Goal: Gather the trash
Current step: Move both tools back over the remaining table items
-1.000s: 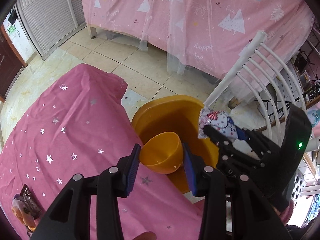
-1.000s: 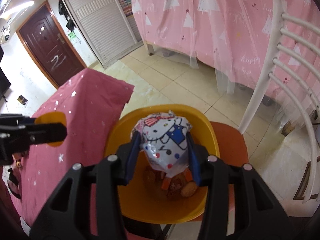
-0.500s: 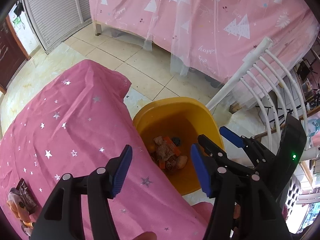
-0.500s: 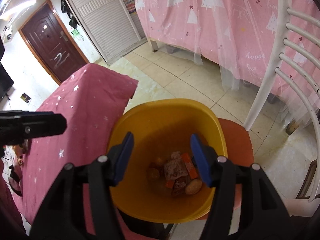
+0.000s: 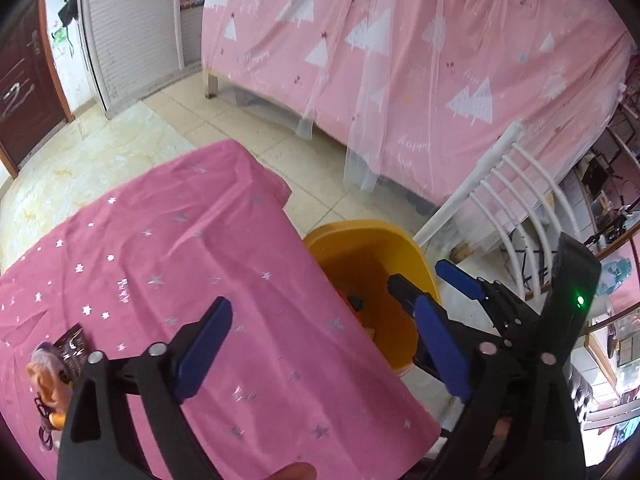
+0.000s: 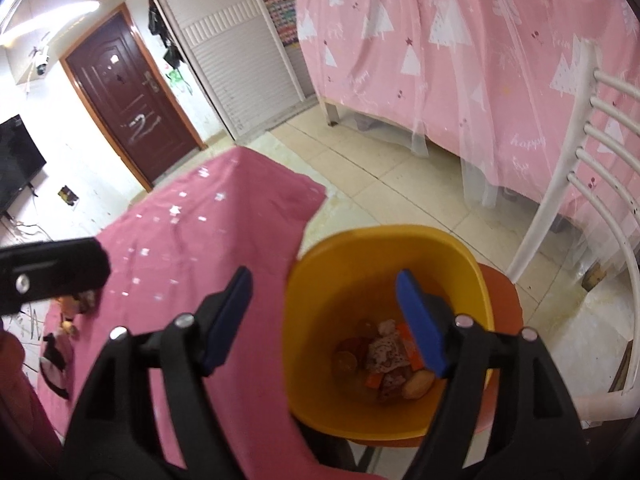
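Both loads are gone from my jaws since a second ago: the small yellow bowl that sat between the left pads and the printed wrapper that the right pads clamped are out of view now. My left gripper (image 5: 324, 346) is empty and its jaws are opening, nothing between them. My right gripper (image 6: 328, 322) is also empty and opening, poised over the yellow bin (image 6: 384, 240). Trash (image 6: 386, 358) lies at the bottom of the bin: scraps, orange bits, a pale crumpled piece. The bin stands on an orange seat (image 6: 504, 292) just beside the pink starred tablecloth (image 5: 168, 264).

Step in hand, as I judge it: the drop is done and I am clearing off the bin. More litter lies at the cloth's left edge, a dark wrapper (image 5: 72, 346) and a small doll-like thing (image 5: 46, 376) next to it. The next move probably calls for swinging the left gripper back over the cloth to that wrapper, jaws kept wide.

Pose: both grippers tilt steeply down; the left looks across the cloth's corner, the right sits over the bin's near rim.
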Motion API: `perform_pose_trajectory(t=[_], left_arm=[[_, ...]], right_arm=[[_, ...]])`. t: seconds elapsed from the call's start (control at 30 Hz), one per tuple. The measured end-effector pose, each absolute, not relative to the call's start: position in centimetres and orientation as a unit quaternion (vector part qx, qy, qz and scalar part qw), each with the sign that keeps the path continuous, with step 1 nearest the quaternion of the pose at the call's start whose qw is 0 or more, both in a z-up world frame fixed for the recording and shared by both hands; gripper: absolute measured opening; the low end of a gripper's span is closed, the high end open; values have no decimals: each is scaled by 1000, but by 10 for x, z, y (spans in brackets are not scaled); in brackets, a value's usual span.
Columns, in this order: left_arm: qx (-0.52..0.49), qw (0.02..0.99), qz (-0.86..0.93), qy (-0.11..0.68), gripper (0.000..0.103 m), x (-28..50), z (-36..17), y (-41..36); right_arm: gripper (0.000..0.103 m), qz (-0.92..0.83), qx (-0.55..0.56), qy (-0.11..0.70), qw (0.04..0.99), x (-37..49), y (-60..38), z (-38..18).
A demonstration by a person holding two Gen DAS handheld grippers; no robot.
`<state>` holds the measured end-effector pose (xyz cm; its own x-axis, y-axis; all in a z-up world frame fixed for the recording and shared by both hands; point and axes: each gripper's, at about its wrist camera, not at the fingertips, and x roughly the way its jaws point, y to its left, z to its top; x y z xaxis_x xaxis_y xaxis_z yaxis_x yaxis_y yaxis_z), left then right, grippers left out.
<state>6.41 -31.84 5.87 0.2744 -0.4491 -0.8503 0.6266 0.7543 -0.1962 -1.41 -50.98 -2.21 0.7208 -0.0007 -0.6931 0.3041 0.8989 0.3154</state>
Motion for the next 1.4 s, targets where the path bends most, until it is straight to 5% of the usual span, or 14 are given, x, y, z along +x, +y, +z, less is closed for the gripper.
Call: perform_pose_trajectory(t=[0.5, 1.4], left_arm=[[41, 832, -329, 444, 94, 57, 95, -208], [-4, 888, -222, 402, 95, 78, 76, -43]], right_arm=[[76, -42, 164, 359, 918, 12, -436, 10], [76, 19, 73, 388, 918, 56, -300, 25]])
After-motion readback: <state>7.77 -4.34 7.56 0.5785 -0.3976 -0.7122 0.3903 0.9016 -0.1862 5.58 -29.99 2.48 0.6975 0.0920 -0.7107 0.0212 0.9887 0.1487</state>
